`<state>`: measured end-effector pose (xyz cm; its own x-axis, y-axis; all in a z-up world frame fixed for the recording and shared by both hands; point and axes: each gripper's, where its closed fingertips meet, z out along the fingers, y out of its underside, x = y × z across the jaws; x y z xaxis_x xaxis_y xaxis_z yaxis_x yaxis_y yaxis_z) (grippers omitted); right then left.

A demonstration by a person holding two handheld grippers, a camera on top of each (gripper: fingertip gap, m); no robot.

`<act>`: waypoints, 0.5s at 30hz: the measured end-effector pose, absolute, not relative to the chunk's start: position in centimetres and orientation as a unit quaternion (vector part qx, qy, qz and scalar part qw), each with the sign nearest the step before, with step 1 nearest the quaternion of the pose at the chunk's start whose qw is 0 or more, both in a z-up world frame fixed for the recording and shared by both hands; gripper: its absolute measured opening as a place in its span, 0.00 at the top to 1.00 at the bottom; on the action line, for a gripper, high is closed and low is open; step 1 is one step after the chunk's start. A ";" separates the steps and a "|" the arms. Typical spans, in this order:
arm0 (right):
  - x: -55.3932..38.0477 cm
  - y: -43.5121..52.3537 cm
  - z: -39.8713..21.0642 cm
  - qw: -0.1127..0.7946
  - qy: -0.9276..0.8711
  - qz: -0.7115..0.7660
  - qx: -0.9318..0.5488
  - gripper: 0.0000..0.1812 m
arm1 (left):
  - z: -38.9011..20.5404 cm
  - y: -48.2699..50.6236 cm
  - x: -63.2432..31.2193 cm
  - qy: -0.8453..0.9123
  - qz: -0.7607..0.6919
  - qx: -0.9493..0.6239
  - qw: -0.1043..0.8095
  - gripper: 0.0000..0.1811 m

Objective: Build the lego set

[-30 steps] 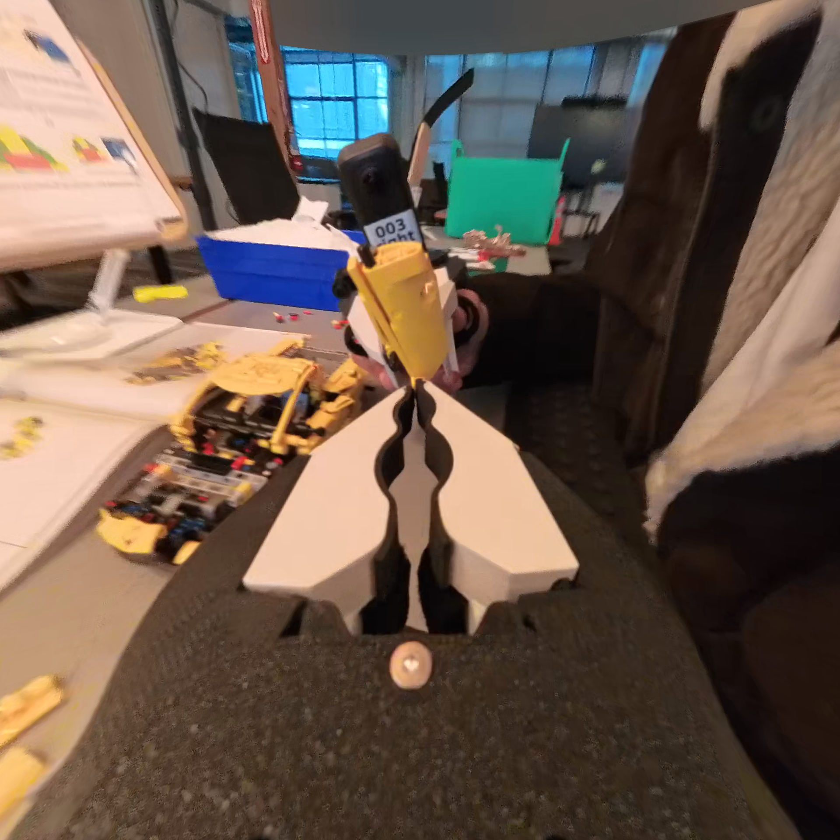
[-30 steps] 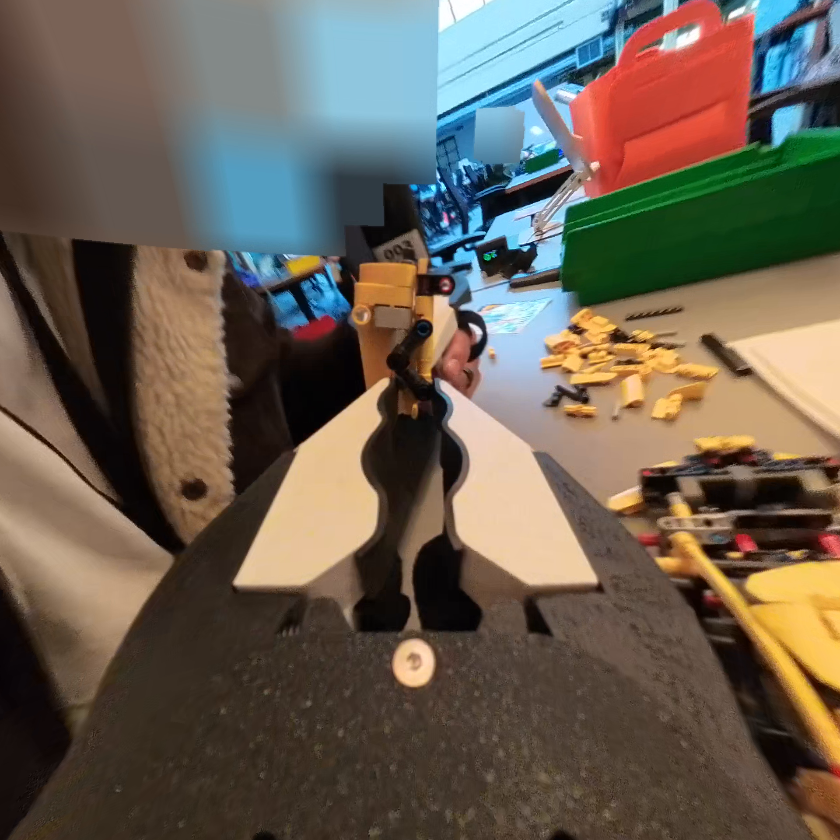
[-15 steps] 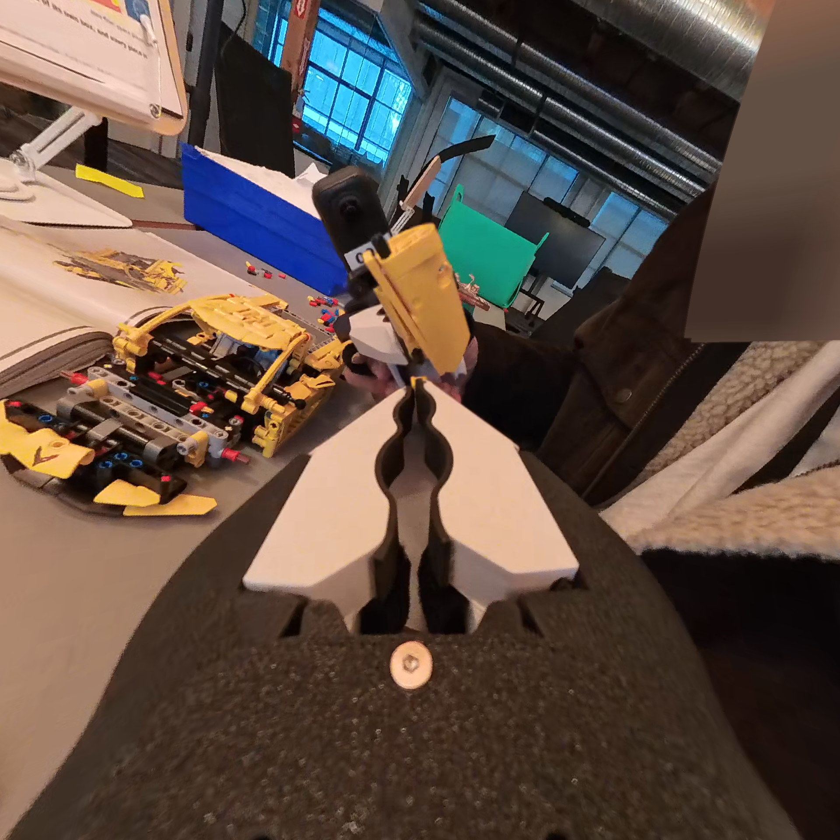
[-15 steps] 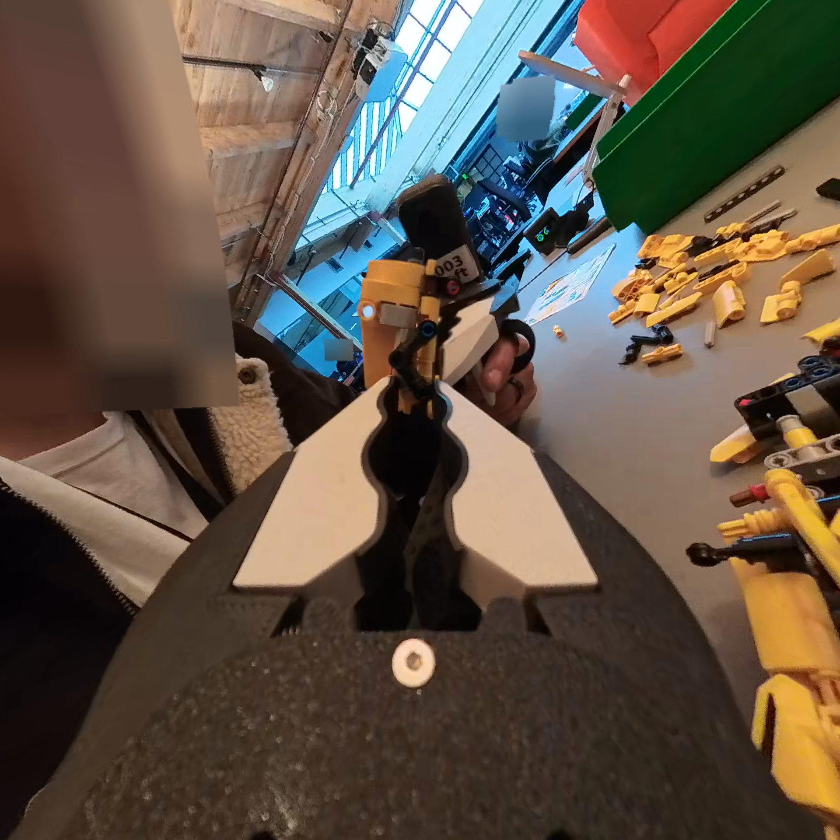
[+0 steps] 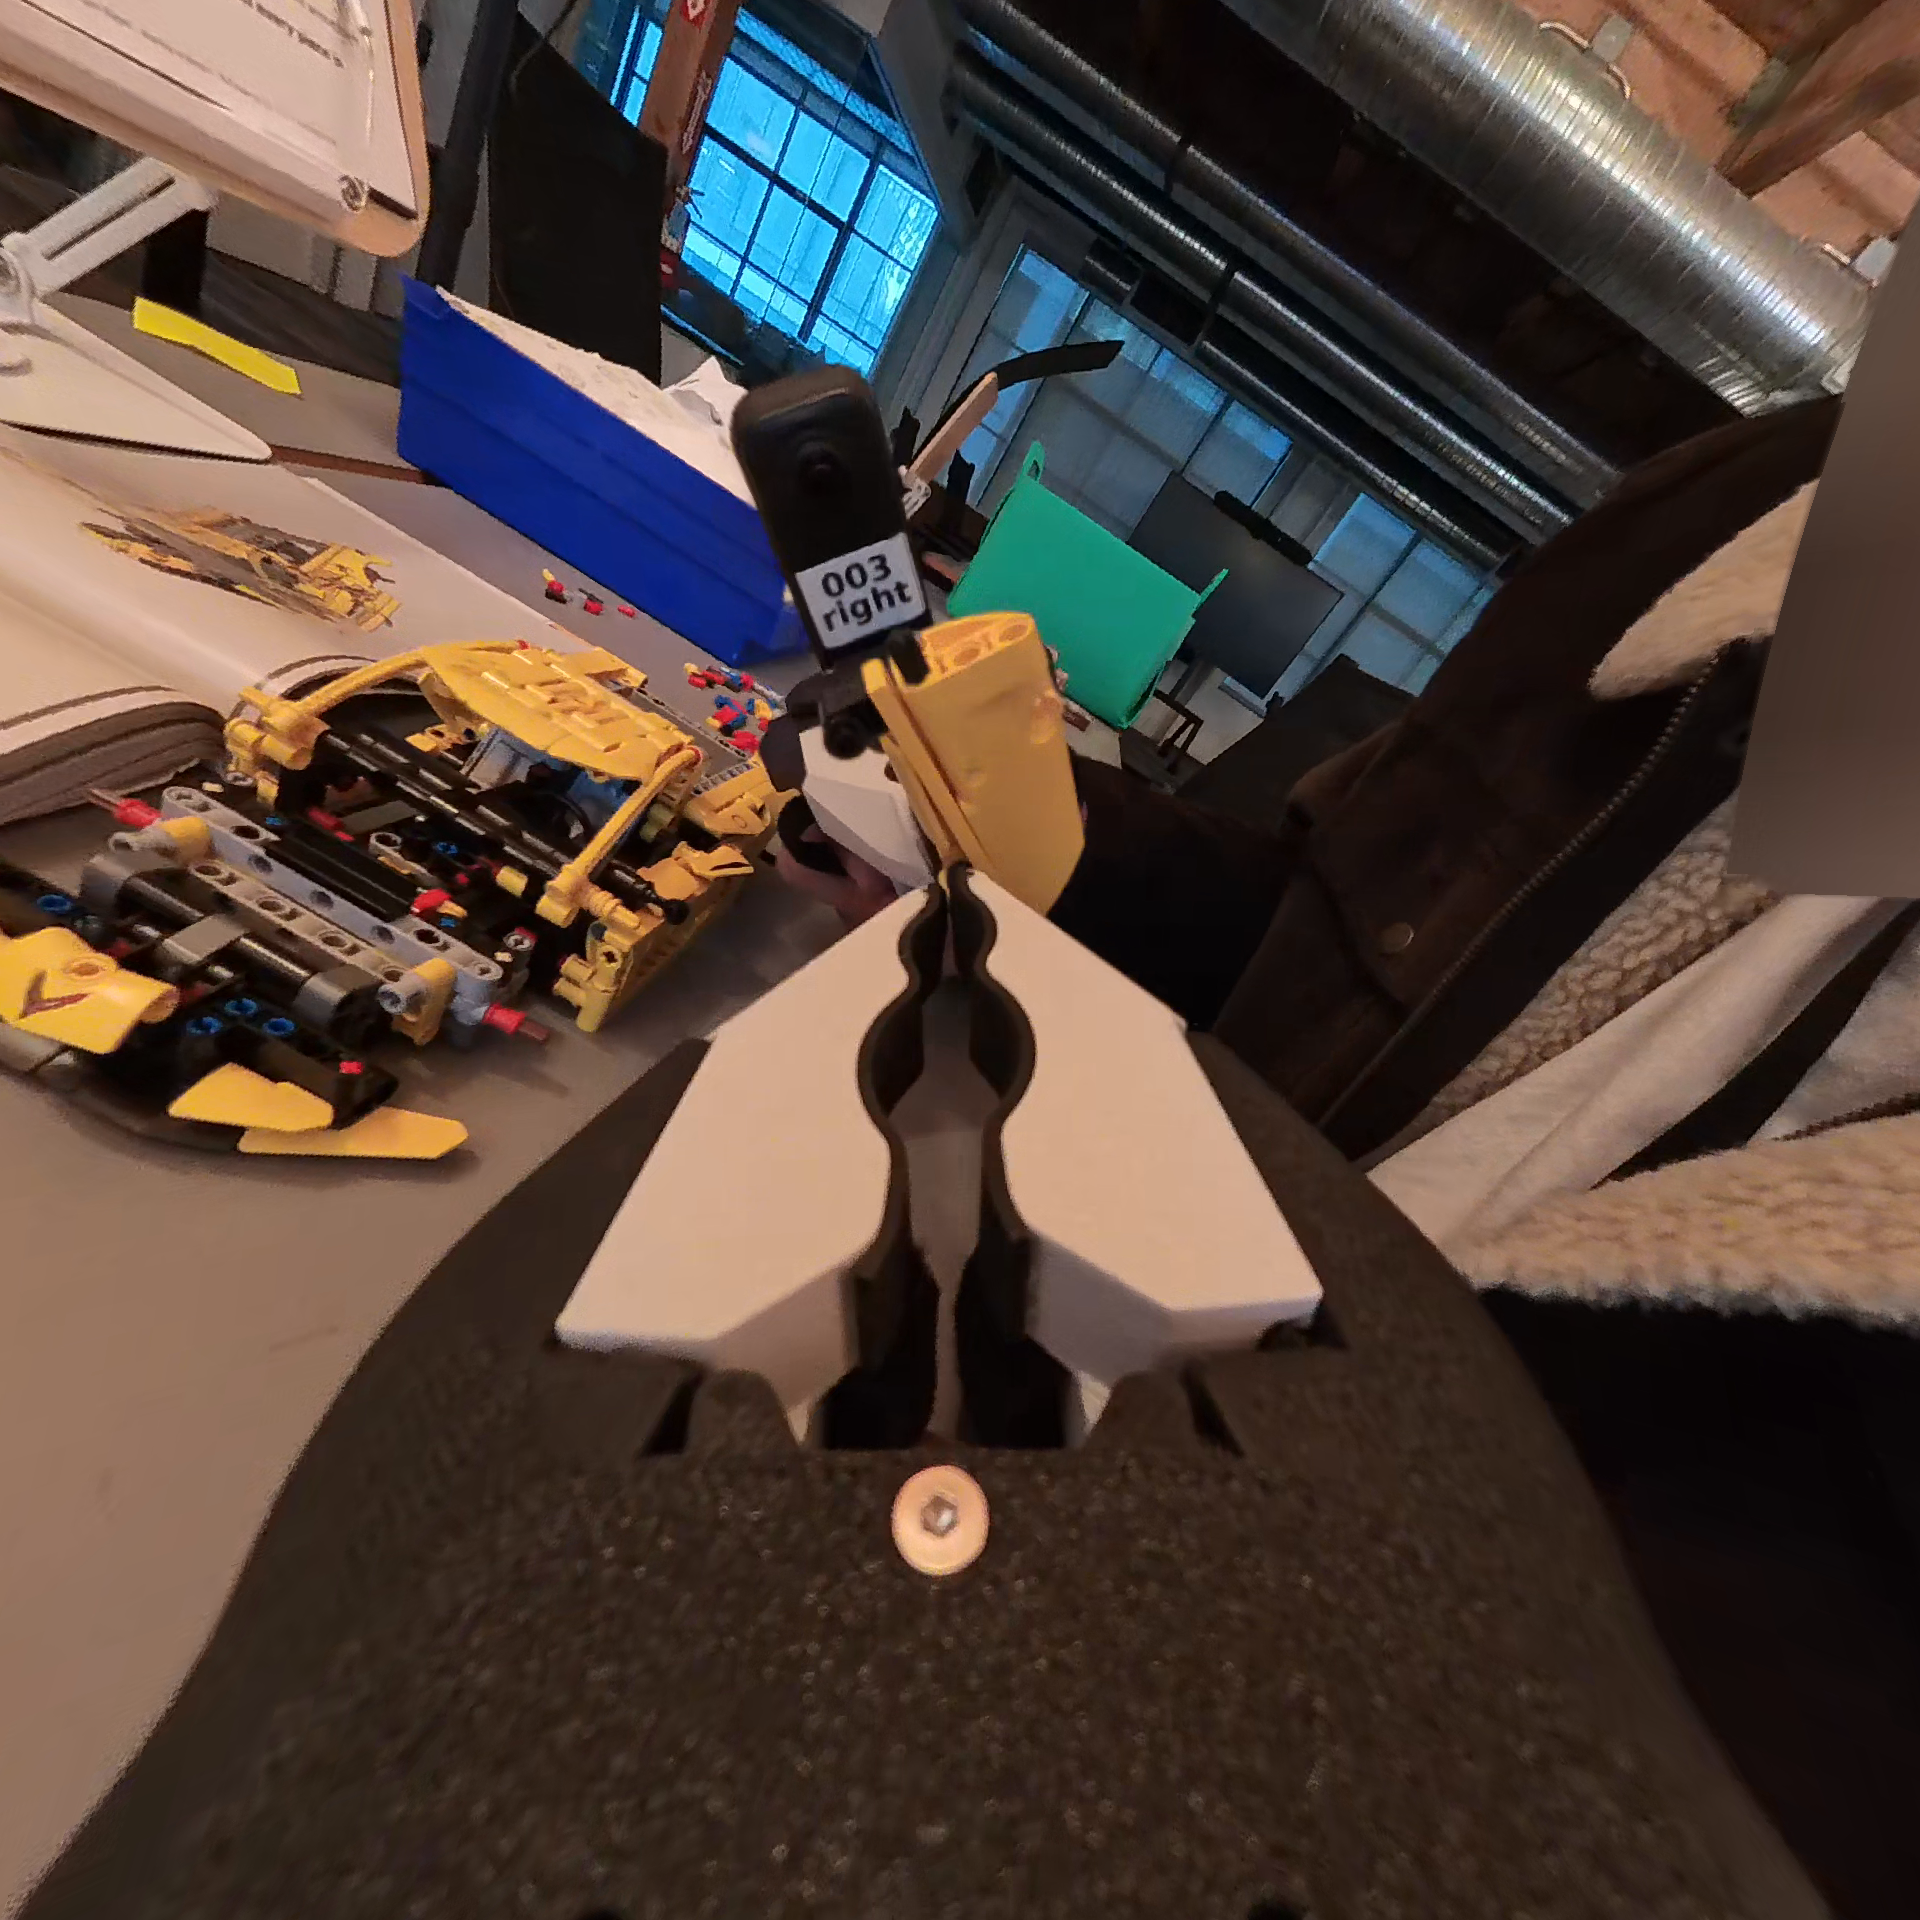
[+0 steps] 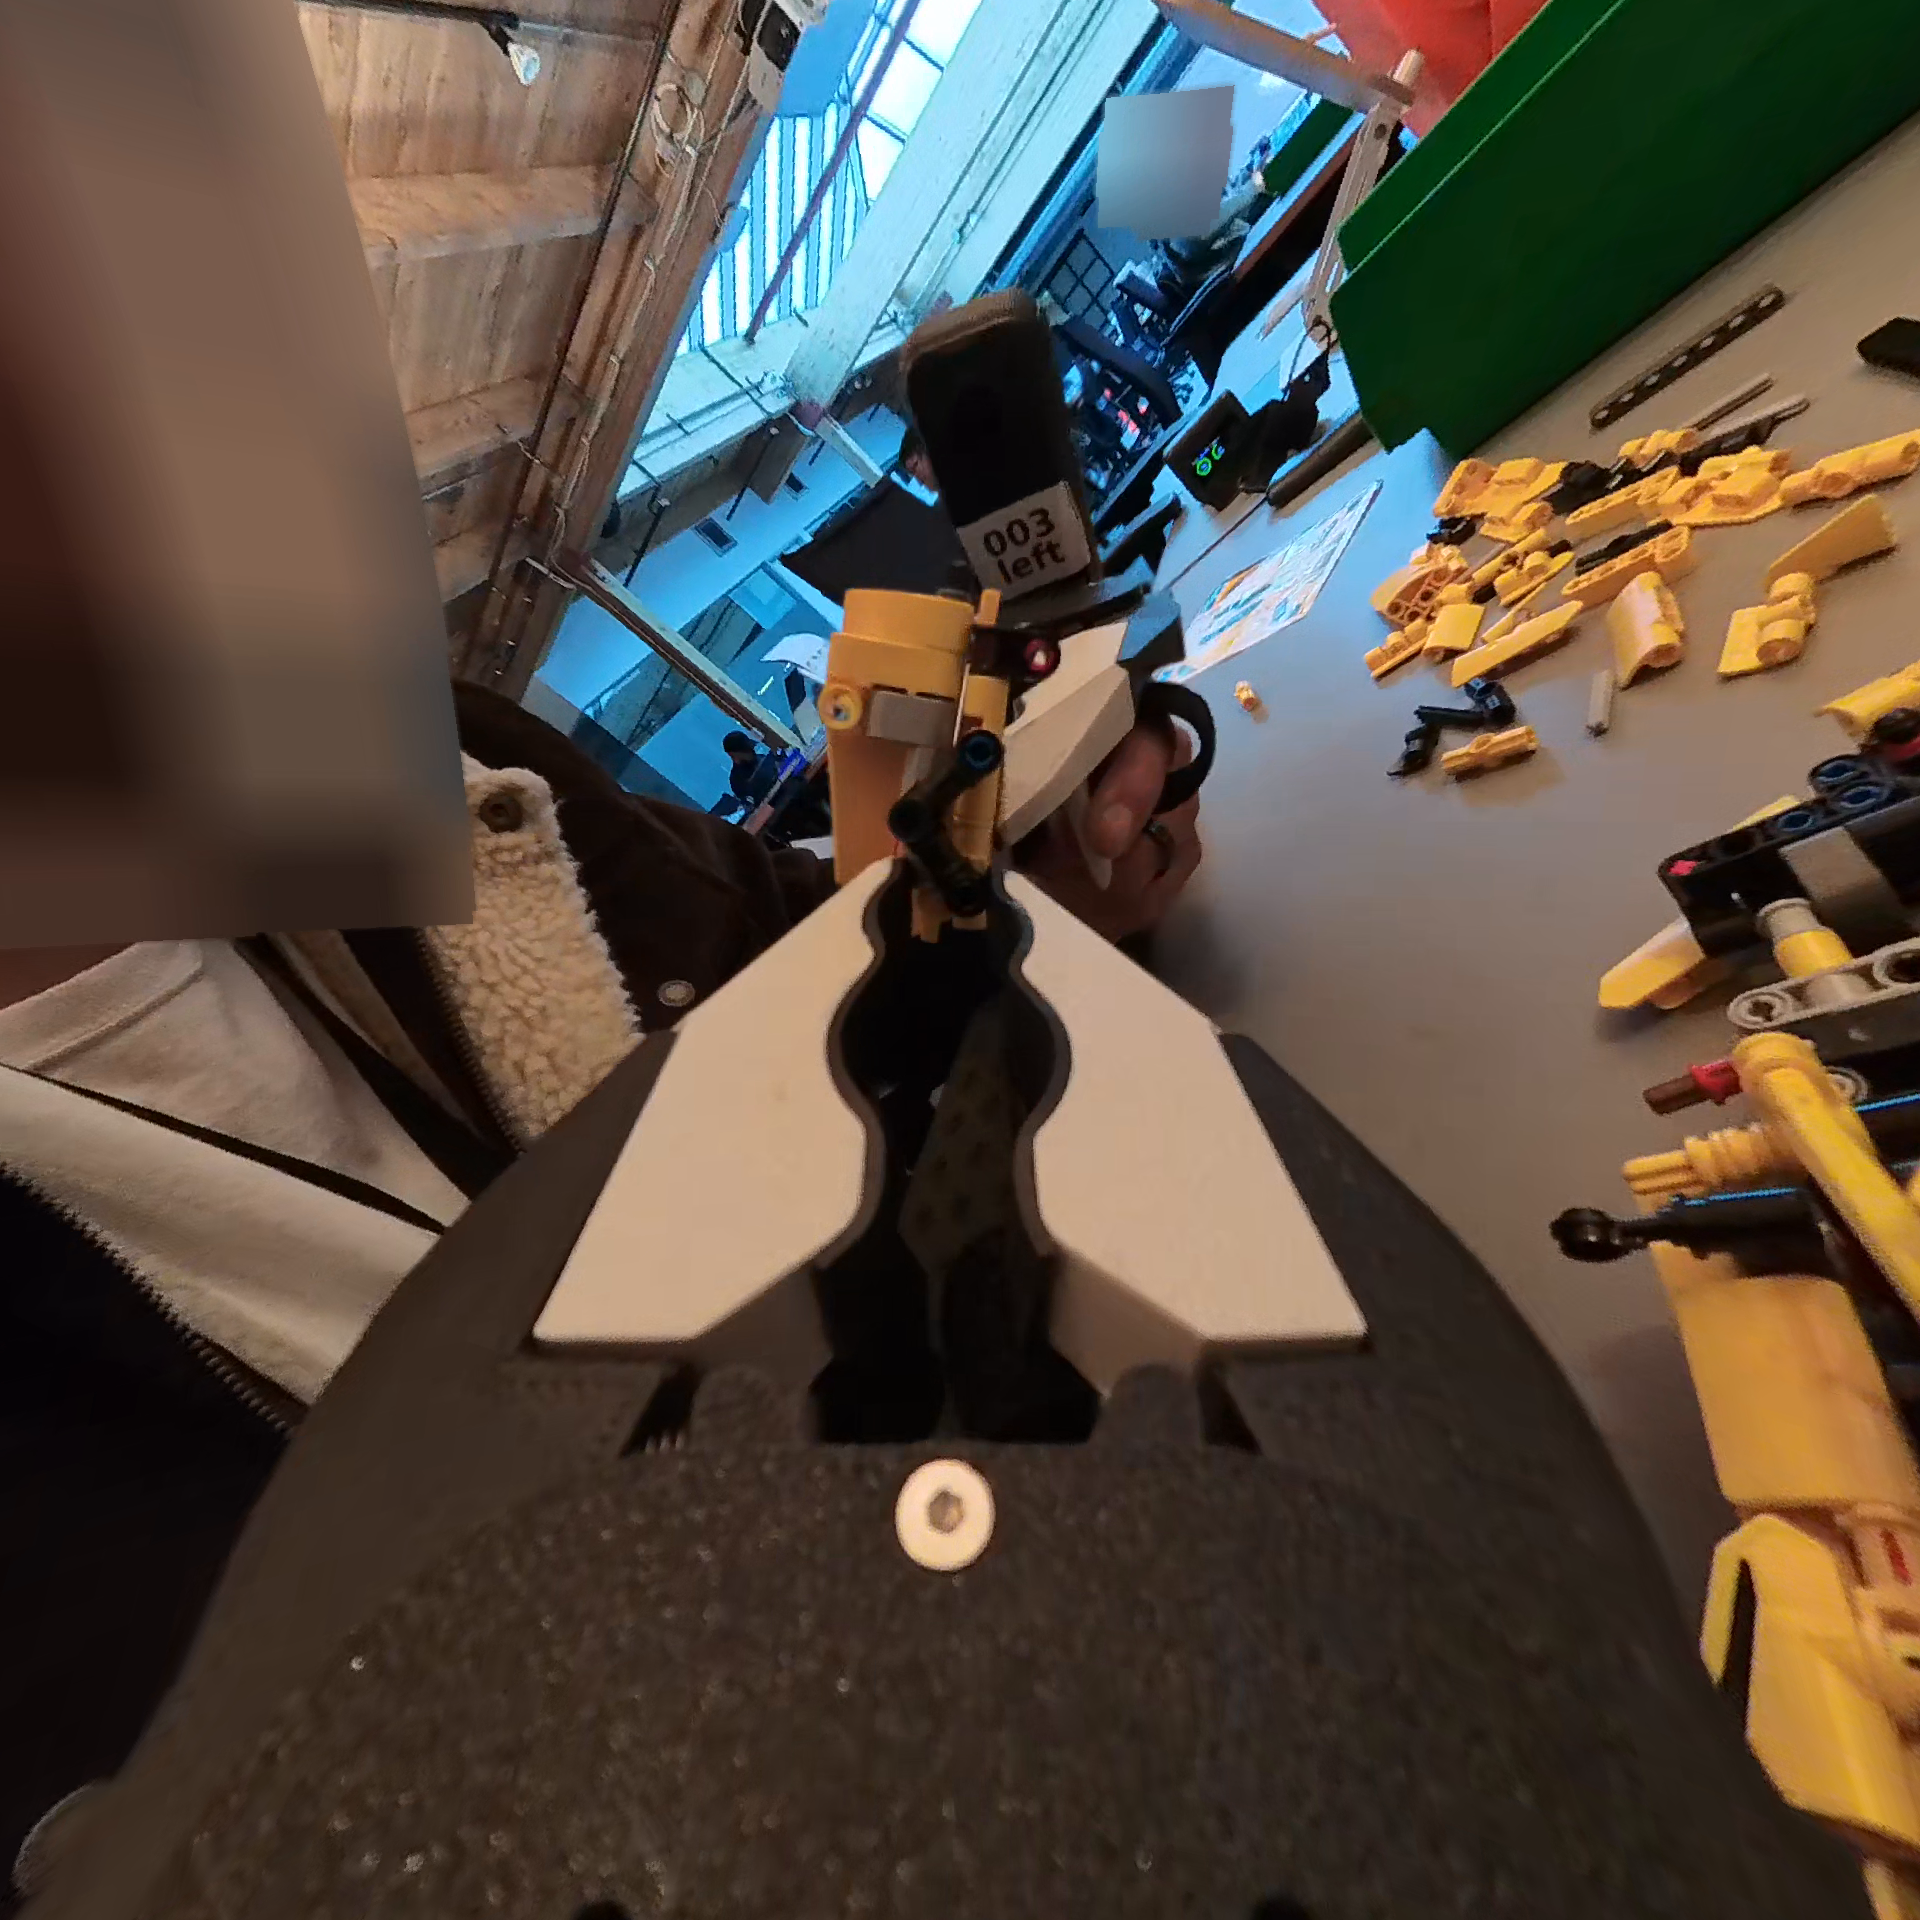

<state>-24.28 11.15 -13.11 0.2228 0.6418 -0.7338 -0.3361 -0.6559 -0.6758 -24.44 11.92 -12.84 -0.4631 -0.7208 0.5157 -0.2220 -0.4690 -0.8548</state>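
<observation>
Both grippers hold one yellow Lego sub-assembly (image 5: pixel 987 748) in the air above the table edge, facing each other. My left gripper (image 5: pixel 951 899) is shut on the lower edge of its yellow panel. My right gripper (image 6: pixel 948 894) is shut on the black and yellow link at the other side of the sub-assembly (image 6: pixel 894 686). The right gripper's white fingers (image 5: pixel 862 816) show behind the piece in the left wrist view. The left gripper's fingers (image 6: pixel 1070 717) and a hand show in the right wrist view. The partly built yellow car model (image 5: pixel 447 821) lies on the grey table, also at the right edge of the right wrist view (image 6: pixel 1808 1174).
An open instruction booklet (image 5: pixel 156 582) and a blue bin (image 5: pixel 561 468) lie beyond the model. Several loose yellow parts (image 6: pixel 1579 592) and a green bin (image 6: pixel 1558 260) sit on the far table. The person's brown fleece-lined jacket (image 5: pixel 1507 831) is close by. The grippers are tip to tip, or close to it.
Both grippers have tilted and swung, so each view now looks more upward. The sub-assembly has stayed clamped between them. The car model has not moved on the table.
</observation>
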 end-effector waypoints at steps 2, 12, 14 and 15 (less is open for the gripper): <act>-24.3 11.3 -12.9 0.403 -0.103 0.621 -0.665 0.93 | -12.6 12.1 -24.4 0.477 -0.710 -0.487 0.179 1.00; -23.9 13.0 -11.1 0.428 -0.007 0.664 -0.614 0.93 | -10.6 13.9 -23.7 0.420 -0.700 -0.488 0.308 1.00; -23.9 13.3 -10.1 0.436 0.018 0.685 -0.584 0.93 | -9.4 14.3 -23.7 0.392 -0.696 -0.480 0.364 1.00; -23.9 13.5 -9.5 0.440 0.027 0.694 -0.569 0.93 | -8.8 14.5 -23.7 0.376 -0.694 -0.476 0.387 1.00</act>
